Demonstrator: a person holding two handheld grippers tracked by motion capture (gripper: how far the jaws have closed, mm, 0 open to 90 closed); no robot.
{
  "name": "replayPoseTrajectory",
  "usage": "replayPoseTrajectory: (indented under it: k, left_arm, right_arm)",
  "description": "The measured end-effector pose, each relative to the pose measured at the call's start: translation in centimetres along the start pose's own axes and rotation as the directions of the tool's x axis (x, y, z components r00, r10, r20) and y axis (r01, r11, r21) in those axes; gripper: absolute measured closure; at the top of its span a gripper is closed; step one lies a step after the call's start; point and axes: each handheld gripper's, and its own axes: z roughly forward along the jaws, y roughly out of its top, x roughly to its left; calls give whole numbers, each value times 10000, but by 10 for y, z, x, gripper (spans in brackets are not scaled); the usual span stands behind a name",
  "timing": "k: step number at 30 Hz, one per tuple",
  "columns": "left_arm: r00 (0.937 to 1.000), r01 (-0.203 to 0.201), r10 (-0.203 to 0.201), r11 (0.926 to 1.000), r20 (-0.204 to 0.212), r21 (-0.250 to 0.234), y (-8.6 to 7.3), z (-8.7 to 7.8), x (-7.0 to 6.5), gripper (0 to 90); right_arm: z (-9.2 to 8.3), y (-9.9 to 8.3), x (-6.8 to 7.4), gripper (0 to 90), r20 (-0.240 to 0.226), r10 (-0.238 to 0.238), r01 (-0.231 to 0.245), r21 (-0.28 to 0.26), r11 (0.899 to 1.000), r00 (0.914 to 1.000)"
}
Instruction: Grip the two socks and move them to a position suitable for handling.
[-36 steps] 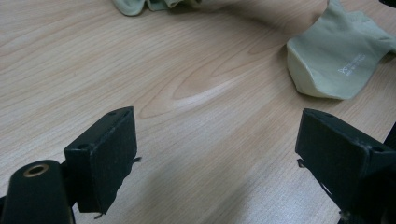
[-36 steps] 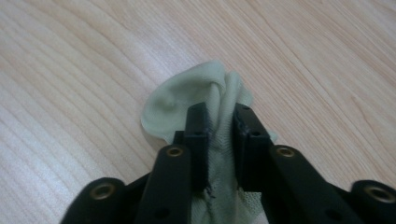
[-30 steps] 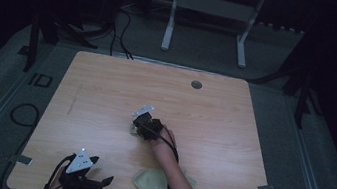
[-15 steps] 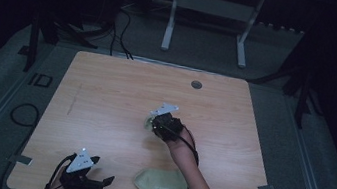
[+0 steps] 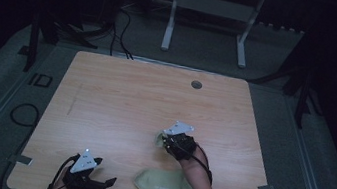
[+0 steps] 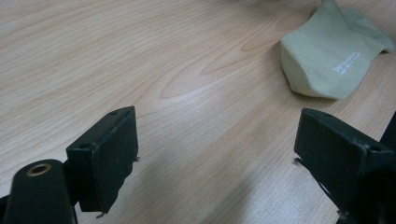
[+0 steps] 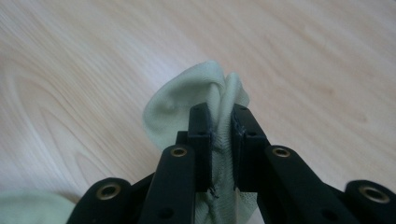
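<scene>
- Rightward across the high view goes the right gripper [image 5: 166, 139] since a second ago, carrying its pale green sock [image 5: 159, 138] from frame centre toward centre-right; the second sock [image 5: 163, 183] has not budged at the lower middle
- Jaws pressed together on bunched sock fabric [image 7: 223, 100], plain in the right gripper view
- Left gripper [image 5: 101, 184] sits lower left, jaws spread wide over bare table [image 5: 120, 97]; the flat sock [image 6: 329, 58] lies at upper right of its view
</scene>
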Motion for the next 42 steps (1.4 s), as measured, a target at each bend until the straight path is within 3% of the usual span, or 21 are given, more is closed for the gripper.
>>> replayPoseTrajectory:
  k: [8,9,11,14,18,21,22,24,26,33,38,42]
  left_arm:
    - [9998,-100,100,9999,197,10,1,3,-5,143]
    - [9997,-104,103,9999,215,34,2,3,-6,144]
    - [9995,-146,145,9999,288,34,4,5,-7,144]
    - [9994,-94,94,10000,347,-25,10,7,-5,144]
    - [9991,-42,44,10000,421,-34,24,11,-1,145]
    - [9990,-64,68,9999,432,-81,34,14,2,150]
    - [9979,-2,14,9998,643,-184,46,20,5,151]
    - [9961,-189,210,9995,851,-252,59,25,6,202]
    - [9958,-394,408,9990,815,-189,72,34,5,207]
    - [9911,-949,873,9928,1009,731,106,77,1,328]
    - [9878,-1151,948,9787,1231,1697,112,110,-3,399]
    - [9867,-1332,1088,9670,1207,2170,112,129,-6,453]
  right_arm:
    - [34,-22,3,785,-161,32,-16,1000,9950,9999]
    - [37,-24,4,778,-158,23,-8,944,9955,9999]
    - [37,-23,4,756,-179,147,-130,923,9956,9997]
    - [37,-19,4,630,-539,174,-113,1116,9937,9984]
    - [21,-7,-2,538,-697,142,-77,921,9957,9975]
    - [8,1,-9,564,-566,192,-158,611,9980,9982]
    - [-4,8,-18,681,-391,174,-159,379,9992,9991]
    - [-10,11,-24,729,-285,89,-81,297,9995,9996]
    - [-12,11,-29,746,-517,138,-120,356,9993,9986]
    - [1,-4,-27,706,-1005,175,-101,733,9973,9948]
    - [16,-18,-23,694,-1179,99,45,1216,9926,9930]
    - [25,-25,-20,721,-1033,-133,297,1583,9869,9946]
